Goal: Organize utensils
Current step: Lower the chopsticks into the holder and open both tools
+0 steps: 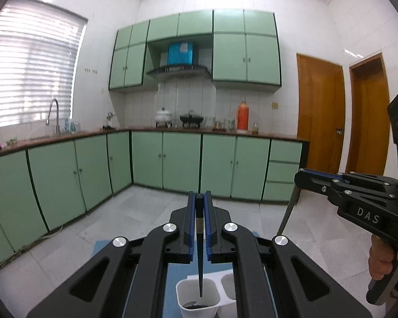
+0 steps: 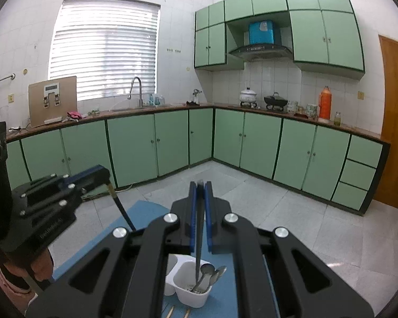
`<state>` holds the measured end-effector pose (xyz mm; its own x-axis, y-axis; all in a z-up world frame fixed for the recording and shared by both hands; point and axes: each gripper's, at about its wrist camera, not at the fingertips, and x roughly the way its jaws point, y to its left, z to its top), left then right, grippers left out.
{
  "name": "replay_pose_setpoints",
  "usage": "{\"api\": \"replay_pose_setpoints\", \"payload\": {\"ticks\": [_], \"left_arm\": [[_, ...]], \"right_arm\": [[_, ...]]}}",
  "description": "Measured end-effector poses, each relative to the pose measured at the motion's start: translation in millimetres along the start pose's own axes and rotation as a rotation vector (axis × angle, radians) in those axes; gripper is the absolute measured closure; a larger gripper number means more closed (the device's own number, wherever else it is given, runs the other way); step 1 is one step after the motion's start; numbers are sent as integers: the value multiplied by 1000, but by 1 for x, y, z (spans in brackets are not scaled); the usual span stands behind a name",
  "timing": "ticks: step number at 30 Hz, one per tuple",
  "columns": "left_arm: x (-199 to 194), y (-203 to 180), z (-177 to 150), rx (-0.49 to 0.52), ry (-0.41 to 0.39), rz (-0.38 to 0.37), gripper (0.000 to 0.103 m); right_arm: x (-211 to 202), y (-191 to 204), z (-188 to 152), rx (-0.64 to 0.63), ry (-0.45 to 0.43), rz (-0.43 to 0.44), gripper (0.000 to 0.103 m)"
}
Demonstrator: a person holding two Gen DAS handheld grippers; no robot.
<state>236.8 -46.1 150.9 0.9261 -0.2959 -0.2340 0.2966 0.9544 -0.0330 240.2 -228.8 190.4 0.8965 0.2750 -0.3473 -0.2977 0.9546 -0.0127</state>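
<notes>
Both grippers (left gripper [image 1: 199, 198], right gripper [image 2: 200, 185]) level, each pinching a utensil.

Spoons [image 2: 209, 274] upright in white holder's [image 2: 191, 295] compartment.

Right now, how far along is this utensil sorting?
Partly done. Several metal spoons already stand in one compartment of the white plastic utensil holder. In hand: the left gripper holds a dark chopstick above a compartment, and the right gripper grips a slim metal utensil over the spoons. Left: wooden sticks lie on the blue mat.
</notes>
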Motion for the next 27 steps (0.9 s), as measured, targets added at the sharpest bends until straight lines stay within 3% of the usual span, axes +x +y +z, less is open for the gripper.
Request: {"api": "replay_pose_setpoints", "payload": {"ticks": [14, 27], "left_arm": [[47, 8, -49, -1, 105, 14, 96], [60, 24, -71, -33, 153, 40, 96]], "right_arm": [[57, -2, -57, 75, 99, 27, 98], [66, -10, -82, 130, 115, -11, 98]]}}
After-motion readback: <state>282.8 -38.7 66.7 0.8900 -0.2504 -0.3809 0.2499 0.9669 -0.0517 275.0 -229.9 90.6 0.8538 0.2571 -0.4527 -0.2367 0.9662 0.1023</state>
